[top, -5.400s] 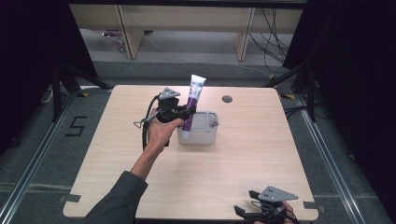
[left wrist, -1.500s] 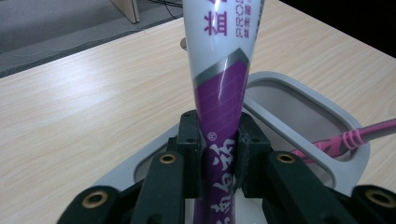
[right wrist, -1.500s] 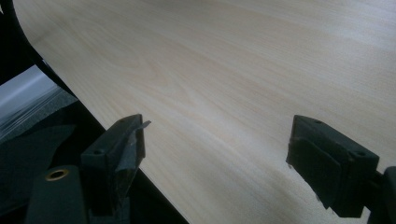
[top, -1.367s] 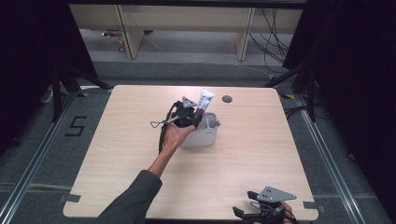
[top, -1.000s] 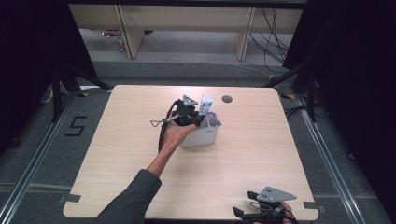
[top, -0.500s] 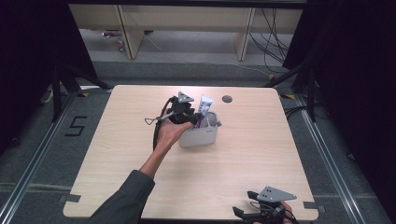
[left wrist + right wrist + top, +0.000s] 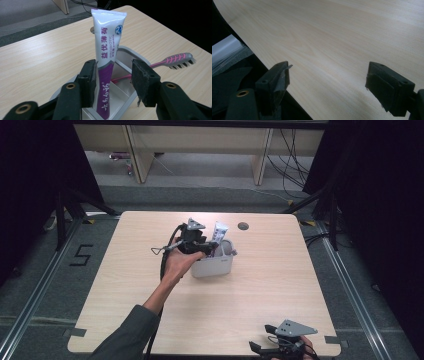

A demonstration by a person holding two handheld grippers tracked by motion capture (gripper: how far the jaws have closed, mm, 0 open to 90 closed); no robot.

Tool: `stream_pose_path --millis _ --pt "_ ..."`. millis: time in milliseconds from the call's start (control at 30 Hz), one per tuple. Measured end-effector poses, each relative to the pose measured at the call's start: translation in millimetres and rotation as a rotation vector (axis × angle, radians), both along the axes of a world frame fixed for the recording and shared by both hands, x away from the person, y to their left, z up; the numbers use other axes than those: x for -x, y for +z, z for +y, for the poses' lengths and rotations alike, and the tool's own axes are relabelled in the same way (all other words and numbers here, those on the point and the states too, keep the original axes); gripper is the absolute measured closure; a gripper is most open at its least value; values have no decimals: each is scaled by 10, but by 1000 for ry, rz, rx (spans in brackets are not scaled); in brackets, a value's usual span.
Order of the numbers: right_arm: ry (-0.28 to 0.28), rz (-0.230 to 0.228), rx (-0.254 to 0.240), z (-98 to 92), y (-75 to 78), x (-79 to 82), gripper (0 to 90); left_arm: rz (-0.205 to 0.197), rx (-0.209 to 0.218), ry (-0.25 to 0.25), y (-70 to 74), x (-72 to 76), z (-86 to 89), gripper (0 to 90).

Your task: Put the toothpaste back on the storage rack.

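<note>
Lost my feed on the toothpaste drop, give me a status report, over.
Left claw just opening, toothpaste tube loose between the jaws, standing in the grey holder. Right claw open over bare table. Pink toothbrush lies across the holder, nothing blocking.

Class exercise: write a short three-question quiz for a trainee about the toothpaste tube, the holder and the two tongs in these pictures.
1. True or false: the toothpaste tube stands upright with its lower end inside the white holder.
2. What lies across the holder's far rim?
A. a pink toothbrush
B. a comb
C. a razor
3. The left tongs have just been opening. Do both pads press the tube? And how do the right tongs stand?

Key
1. True.
2. A.
3. No: the tube leans against one pad, with a gap to the other. The right tongs are open over bare table.
</note>
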State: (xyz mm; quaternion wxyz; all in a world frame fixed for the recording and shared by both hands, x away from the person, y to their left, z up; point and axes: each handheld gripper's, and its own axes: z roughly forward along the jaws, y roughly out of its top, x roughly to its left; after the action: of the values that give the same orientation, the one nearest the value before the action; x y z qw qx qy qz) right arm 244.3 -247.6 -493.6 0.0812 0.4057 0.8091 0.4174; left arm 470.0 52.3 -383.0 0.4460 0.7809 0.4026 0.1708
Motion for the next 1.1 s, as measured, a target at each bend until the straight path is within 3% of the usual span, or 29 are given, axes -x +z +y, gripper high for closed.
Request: stream_pose_path --millis 67,200,467,533,600,633,767,867,933,1000,1033,1067,1100 --pt "11 -27 9 -11 -5 -16 194 3 5 1 15 24 15 521" --pt "7 -29 11 -13 -3 -15 194 1 13 -1 49 70 41 495" --pt "-6 6 -8 5 4 1 194 4 24 -1 90 152 74 431" --pt "-2 -13 -3 -3 1 -7 194 8 51 3 93 179 89 416" --pt "-8 -9 -8 -2 -1 -3 194 9 39 0 97 189 105 405" --pt "2 -38 14 -24 0 -19 194 10 39 2 97 209 128 399" --pt "-2 -40 9 -36 -3 -16 193 12 68 17 92 239 175 375" --pt "1 -17 -7 -34 -7 -10 193 21 65 12 95 265 223 353" --pt "-3 -38 7 -47 -2 -5 193 25 86 17 92 288 237 334" --pt "-13 -26 -3 -44 -4 10 193 32 86 2 100 307 272 313" --pt "-31 11 -18 -35 2 35 193 28 87 6 106 321 282 303" --pt "-9 -35 6 -64 -1 11 193 27 88 1 112 332 295 295" --pt "-11 -32 18 -75 6 18 193 26 90 2 120 345 305 286"
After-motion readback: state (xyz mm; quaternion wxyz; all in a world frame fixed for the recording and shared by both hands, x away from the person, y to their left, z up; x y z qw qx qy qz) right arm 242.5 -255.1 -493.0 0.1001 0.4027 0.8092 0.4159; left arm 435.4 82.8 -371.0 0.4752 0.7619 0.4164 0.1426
